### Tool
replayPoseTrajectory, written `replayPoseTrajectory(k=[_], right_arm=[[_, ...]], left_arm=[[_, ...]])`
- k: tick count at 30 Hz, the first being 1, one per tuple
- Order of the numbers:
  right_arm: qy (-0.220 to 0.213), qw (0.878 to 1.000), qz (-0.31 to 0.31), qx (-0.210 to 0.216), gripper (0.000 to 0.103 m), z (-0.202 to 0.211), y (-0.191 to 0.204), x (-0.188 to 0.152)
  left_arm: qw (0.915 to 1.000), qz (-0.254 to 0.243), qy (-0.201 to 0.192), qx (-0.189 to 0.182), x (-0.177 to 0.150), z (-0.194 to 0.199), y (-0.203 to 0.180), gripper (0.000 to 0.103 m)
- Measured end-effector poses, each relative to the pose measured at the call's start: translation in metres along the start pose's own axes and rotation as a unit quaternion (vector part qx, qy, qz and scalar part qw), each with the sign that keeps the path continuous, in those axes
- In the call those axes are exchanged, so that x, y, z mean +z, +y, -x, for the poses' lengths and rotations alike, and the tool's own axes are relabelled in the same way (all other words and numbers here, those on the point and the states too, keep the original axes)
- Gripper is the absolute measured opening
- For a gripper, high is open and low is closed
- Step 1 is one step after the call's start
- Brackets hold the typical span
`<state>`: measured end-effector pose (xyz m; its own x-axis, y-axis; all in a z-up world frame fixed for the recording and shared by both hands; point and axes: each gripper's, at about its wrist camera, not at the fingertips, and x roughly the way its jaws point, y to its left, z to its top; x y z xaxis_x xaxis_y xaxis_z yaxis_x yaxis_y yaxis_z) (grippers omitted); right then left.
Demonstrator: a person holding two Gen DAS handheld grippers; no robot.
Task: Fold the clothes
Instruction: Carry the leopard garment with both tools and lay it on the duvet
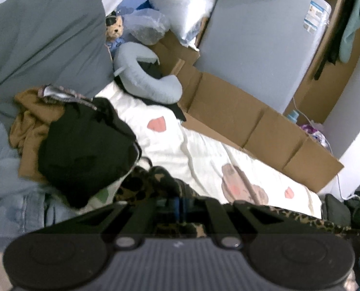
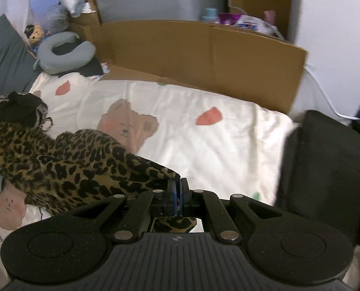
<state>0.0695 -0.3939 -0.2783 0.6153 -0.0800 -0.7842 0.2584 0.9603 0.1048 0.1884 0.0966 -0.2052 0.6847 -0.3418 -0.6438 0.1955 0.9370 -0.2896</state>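
A leopard-print garment [image 2: 66,165] lies stretched across the white bear-print bedspread [image 2: 204,145]. My right gripper [image 2: 178,189] is shut on one end of it, low over the bedspread. My left gripper [image 1: 180,206] is shut on the garment's other end [image 1: 143,184]; its blue pads are pressed together in the cloth. A pile of clothes with a black garment [image 1: 88,150] on top and a brown one [image 1: 32,131] beneath sits just left of the left gripper. The pile also shows in the right wrist view [image 2: 17,109].
A flattened cardboard box [image 2: 192,55] stands along the bed's far edge. A grey neck pillow [image 1: 146,77], a small teddy bear [image 1: 114,29], a grey duvet [image 1: 39,36] and denim [image 1: 17,206] lie around. A black chair back [image 2: 325,165] stands at the right.
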Motion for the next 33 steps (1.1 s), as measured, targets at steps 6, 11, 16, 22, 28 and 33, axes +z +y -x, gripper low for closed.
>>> replayPoseTrajectory(k=[6, 11, 16, 22, 28, 33], right_arm=[[0.016, 1.000, -0.018, -0.019, 0.000, 0.034, -0.025, -0.030], [0.040, 0.998, -0.036, -0.025, 0.000, 0.052, -0.037, -0.065], [0.063, 0.996, -0.061, -0.026, 0.000, 0.065, -0.043, -0.097], [0.093, 0.992, -0.087, -0.021, 0.000, 0.078, -0.046, -0.129], [0.136, 0.983, -0.115, -0.031, 0.003, 0.078, -0.055, -0.154], [0.132, 0.980, -0.146, -0.020, 0.016, 0.080, -0.068, -0.155]], left_arm=[[0.9987, -0.007, 0.048, -0.012, -0.025, 0.020, 0.000, 0.003], [0.9968, -0.002, 0.080, -0.008, -0.051, 0.034, 0.006, 0.003], [0.9948, 0.003, 0.102, -0.008, -0.072, 0.050, 0.009, 0.002], [0.9915, 0.009, 0.129, 0.000, -0.092, 0.067, 0.018, 0.003], [0.9833, 0.036, 0.170, 0.056, -0.113, 0.071, 0.048, 0.006], [0.9775, 0.049, 0.181, 0.096, -0.117, 0.080, 0.071, 0.018]])
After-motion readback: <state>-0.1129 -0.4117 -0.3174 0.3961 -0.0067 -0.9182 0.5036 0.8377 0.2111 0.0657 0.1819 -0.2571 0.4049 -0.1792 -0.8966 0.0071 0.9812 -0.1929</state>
